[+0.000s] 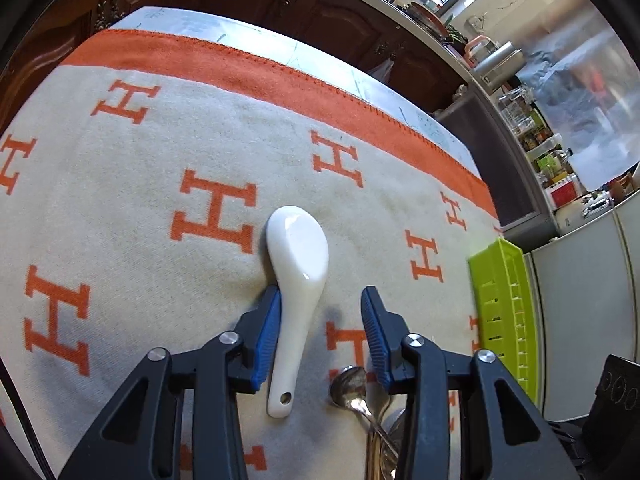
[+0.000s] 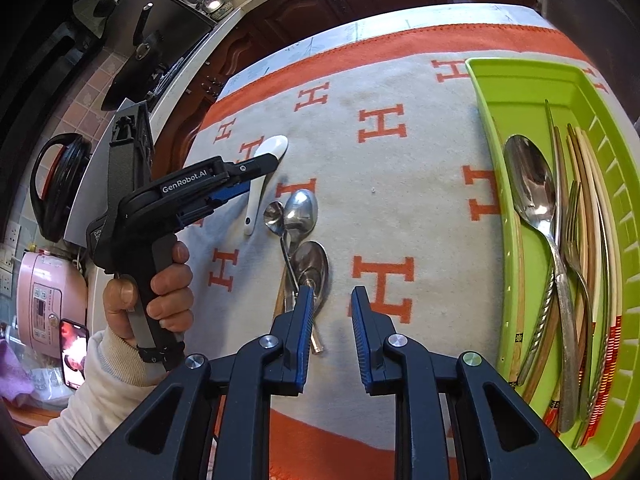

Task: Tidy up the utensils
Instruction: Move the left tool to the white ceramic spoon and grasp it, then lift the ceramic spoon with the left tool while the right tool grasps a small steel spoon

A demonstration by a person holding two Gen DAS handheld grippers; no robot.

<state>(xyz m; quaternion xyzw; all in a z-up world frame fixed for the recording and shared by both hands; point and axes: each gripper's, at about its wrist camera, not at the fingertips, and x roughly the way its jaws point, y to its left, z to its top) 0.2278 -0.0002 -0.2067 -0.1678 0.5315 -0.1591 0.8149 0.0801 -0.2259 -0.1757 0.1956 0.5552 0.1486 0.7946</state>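
A white ceramic spoon (image 1: pixel 298 248) lies bowl-down on the H-patterned cloth, its handle between the jaws of my left gripper (image 1: pixel 322 292). The left blue pad (image 1: pixel 272 320) touches the handle; the right pad stands well apart, so the gripper is open. Right of the handle lie steel spoons (image 1: pixel 348 388). In the right wrist view the same steel spoons (image 2: pixel 300 210) and white spoon (image 2: pixel 276 146) lie left of centre, with the left gripper (image 2: pixel 260 176) over the white one. My right gripper (image 2: pixel 332 292) is open above bare cloth, just right of the steel spoons.
A green tray (image 2: pixel 500 80) at the right edge of the table holds a large steel spoon (image 2: pixel 532 188), a fork and several chopsticks. A hand (image 2: pixel 160 288) holds the left gripper. Off the table's left side are a pink cooker (image 2: pixel 48 300) and a phone (image 2: pixel 74 352).
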